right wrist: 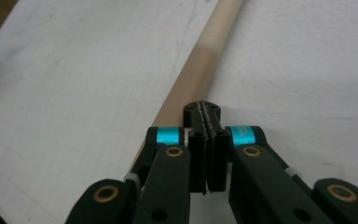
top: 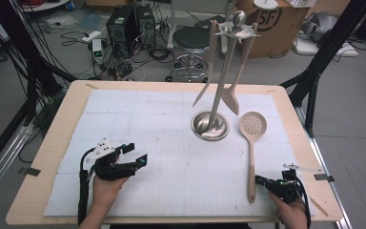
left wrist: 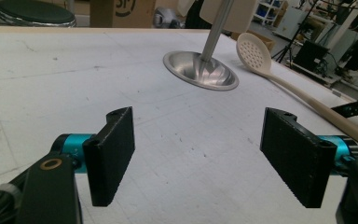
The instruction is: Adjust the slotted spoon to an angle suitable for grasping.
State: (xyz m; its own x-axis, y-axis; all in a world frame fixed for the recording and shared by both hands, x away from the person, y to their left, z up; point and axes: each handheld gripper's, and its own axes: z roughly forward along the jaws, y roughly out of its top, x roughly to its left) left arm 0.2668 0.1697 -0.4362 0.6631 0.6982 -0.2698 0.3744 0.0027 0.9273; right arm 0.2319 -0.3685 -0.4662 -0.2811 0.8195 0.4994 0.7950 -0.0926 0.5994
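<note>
While skimmer (top: 251,143) lies flat on worktop (top: 76,119), right of rack (top: 221,71), hanging job looks barely begun: two utensils hang on rack, skimmer not lifted. Right hand-held gripper (top: 262,182) at skimmer handle end, jaws pressed together, nothing between; right gripper view puts jaws (right wrist: 207,140) over handle (right wrist: 200,60), contact unclear. Left hand-held gripper (top: 136,153) idle, jaws wide apart, empty. Left: grasp, lift, hook. Left gripper view shows perforated bowl (left wrist: 254,53) beside rack base (left wrist: 200,70); high view alone shows hanging utensils.

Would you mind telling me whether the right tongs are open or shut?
Shut: the right tongs have their pads pressed together, empty, above the slotted spoon's handle.
</note>
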